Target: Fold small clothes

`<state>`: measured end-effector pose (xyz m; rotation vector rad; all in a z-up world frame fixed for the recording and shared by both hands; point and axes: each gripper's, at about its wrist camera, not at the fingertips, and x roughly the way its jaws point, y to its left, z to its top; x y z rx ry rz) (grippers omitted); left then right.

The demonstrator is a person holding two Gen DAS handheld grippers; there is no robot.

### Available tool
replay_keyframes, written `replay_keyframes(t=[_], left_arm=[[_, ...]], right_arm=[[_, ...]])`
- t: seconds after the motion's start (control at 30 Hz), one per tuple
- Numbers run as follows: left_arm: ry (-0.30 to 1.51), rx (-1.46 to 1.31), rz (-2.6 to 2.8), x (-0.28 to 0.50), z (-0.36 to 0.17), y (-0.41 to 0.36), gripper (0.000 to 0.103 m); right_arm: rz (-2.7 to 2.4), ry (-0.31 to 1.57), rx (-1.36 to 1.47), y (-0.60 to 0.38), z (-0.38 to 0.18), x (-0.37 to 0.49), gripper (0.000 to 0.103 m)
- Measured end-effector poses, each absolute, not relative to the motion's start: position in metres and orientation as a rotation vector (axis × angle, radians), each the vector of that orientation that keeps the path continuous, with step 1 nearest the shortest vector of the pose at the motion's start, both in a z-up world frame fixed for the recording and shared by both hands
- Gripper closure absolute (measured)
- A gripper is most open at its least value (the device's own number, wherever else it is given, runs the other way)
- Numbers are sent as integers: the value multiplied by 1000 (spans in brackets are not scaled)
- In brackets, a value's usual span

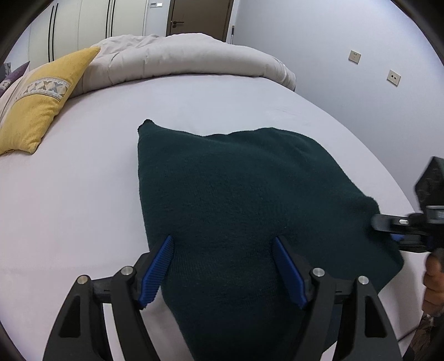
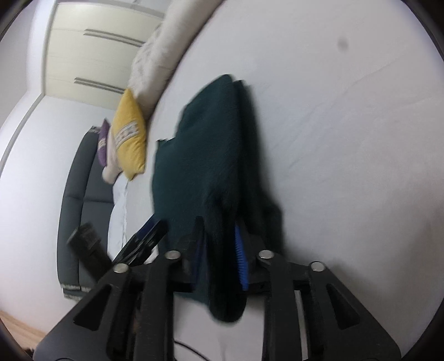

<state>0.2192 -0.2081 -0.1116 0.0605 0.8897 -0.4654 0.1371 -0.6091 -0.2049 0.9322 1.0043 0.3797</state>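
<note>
The left hand-held gripper (image 1: 223,273) is spread wide, its two blue-padded fingers (image 1: 155,273) standing apart on either side of the near part of a dark green knit garment (image 1: 244,194), which passes between them without being pinched. The right hand-held gripper (image 2: 219,258) is clenched on the same garment: in the right wrist view the dark cloth is bunched between its blue pads (image 2: 241,261) and lifted off the bed, though that view is blurred by motion. From the left wrist view the right hand-held gripper (image 1: 388,227) comes in from the right edge, biting the garment's right-hand edge, with the person's hand (image 1: 434,286) wrapped around its handle just below. The garment lies spread over the near middle of the bed (image 1: 83,180), on a pale lavender-white sheet, one corner pointing toward the far left and its right side pulled up slightly. At the far left of the bed rests a yellow cushion (image 1: 41,102) with a patterned band, a purple cushion (image 1: 16,73) just behind it. A rumpled beige duvet (image 1: 180,58) is heaped along the far edge. Beyond it stand white wardrobe doors (image 1: 83,25) and a brown door (image 1: 199,16); two wall sockets (image 1: 355,57) sit on the right wall. In the right wrist view a dark grey headboard (image 2: 80,194) shows beside the cushions.
</note>
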Motion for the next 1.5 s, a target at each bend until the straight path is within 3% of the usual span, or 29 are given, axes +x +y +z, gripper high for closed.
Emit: replay_keyframes(t=[0.1,0.13,0.17,0.2,0.4,0.57,0.77,1.07,1.23,1.33,1.37,1.5], left_arm=[[891,64,-460,217,-111,-212,27],[894,63,-459,217,-111,-212,27],[897,64,-460,217,-111,-212,27],[899,65,-461,217,-110,-213,27],[880,52,-476,217,-103,-218,28],[883,90,-463,220,-119,-221,24],[894,68,-471,224,-114,-215,24],[888,93,-465,222,-114,-217,23],[892,96,-468,224,-116,-218,22],[895,98,-468,226,-118,-219,22],[894,94,-469,226,-118,-219,21],[885,90,-475,224,-115,-220,21]], right_arm=[[398,1057,872,-601,-205,122,76],[386,1091,856,-599,-210,121,82],[356,1110,843,-600,-215,120,95],[346,1112,861,-604,-219,118,96],[335,1024,870,-620,-197,107,97],[363,1033,996,-630,-249,105,98],[379,1069,865,-619,-213,97,79],[332,966,745,-626,-148,131,79],[393,1042,753,-595,-162,197,79],[324,1113,725,-588,-188,228,93],[315,1108,761,-594,-194,233,102],[277,1061,821,-622,-198,245,103]])
